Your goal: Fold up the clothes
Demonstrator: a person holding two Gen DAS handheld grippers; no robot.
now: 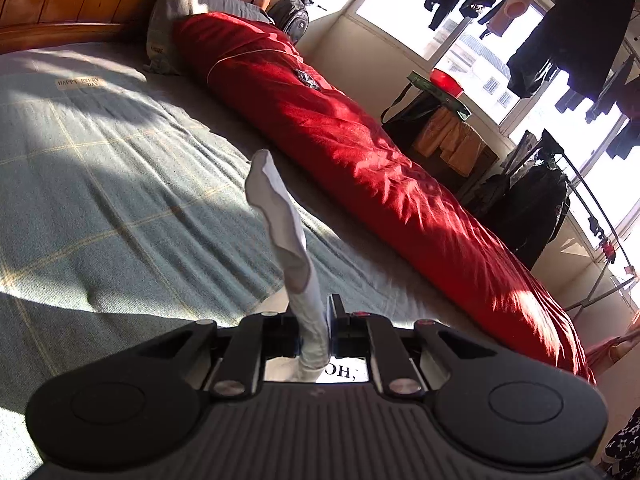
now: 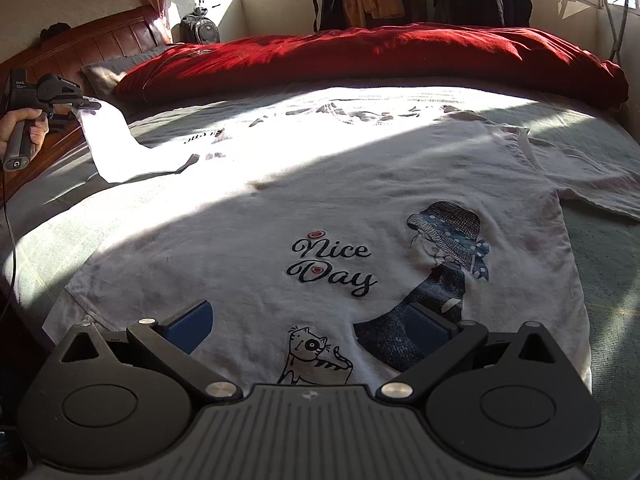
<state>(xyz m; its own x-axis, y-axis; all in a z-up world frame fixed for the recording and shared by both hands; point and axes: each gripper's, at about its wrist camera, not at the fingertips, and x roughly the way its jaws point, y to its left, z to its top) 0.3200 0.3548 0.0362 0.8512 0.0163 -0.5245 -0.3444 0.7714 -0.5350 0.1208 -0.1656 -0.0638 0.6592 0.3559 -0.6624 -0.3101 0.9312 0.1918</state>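
Two grippers are at work: the left gripper (image 1: 318, 328) pinches a white T-shirt's sleeve (image 2: 116, 140), lifted at the far left. The right gripper (image 2: 312, 328) hangs spread above the T-shirt (image 2: 320, 208), spread flat on the bed (image 2: 600, 280).

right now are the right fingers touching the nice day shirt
Cannot tell. The right wrist view shows the open right fingers over the shirt, but neither contact nor a gap shows plainly.
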